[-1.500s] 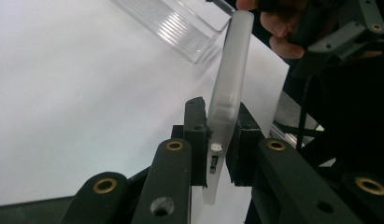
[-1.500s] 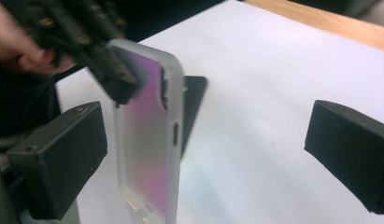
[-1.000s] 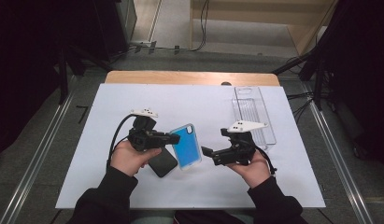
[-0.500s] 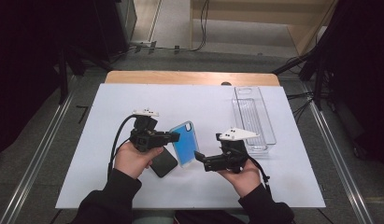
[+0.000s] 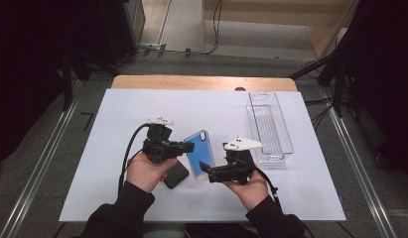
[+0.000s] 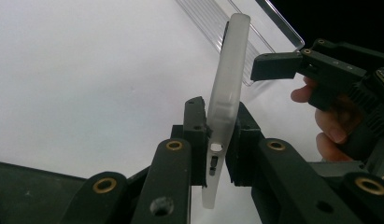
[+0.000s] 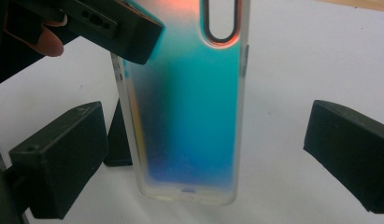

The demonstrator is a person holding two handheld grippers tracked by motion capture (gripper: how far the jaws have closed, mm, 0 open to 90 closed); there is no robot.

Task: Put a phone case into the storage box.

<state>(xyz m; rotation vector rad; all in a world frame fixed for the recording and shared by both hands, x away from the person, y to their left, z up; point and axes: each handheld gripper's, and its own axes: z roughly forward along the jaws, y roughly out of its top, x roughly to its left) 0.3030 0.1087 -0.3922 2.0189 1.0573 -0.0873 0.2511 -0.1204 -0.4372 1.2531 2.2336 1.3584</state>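
The blue phone case (image 5: 200, 153) is being clamped edge-on by the left gripper (image 6: 216, 140), lifted off the white table (image 5: 117, 129) and leaning away from it. The right gripper (image 5: 207, 172) is being held with jaws apart — the case's lower end is seen between them in the right gripper view, untouched, with open room on either side. Compared with a second ago, the right gripper has been brought closer to the case. A black phone (image 5: 175, 174) is lying below the left gripper; a clear tray (image 5: 269, 124) is standing beyond the right gripper — well apart.
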